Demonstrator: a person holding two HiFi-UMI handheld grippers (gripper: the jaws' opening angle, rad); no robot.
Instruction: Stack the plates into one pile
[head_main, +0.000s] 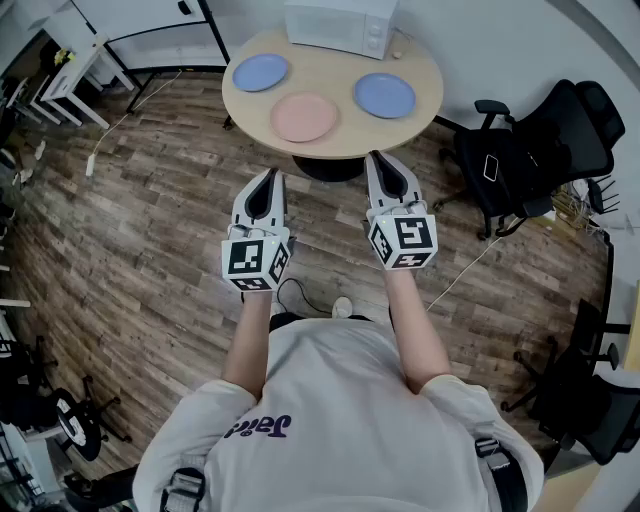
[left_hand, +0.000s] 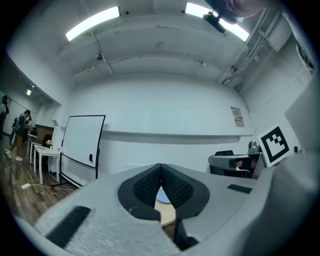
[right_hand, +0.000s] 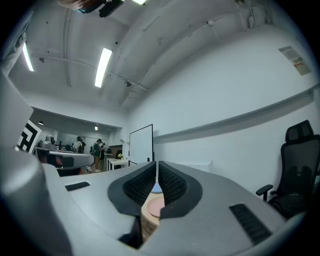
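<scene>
pink plate (head_main: 304, 117) flat, face up

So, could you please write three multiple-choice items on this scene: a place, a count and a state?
1. Where is the pink plate?
A) on the round table, between two blue plates
B) stacked on a blue plate
C) under the table

2. How many plates are there?
A) two
B) three
C) five

3. The left claw and right claw are:
A) both open
B) both shut, empty
C) each shut on a plate

Answers: 1 A: it lies alone on the tabletop; 2 B: one pink, two blue; 3 B: each gripper view shows pads meeting on nothing.
</scene>
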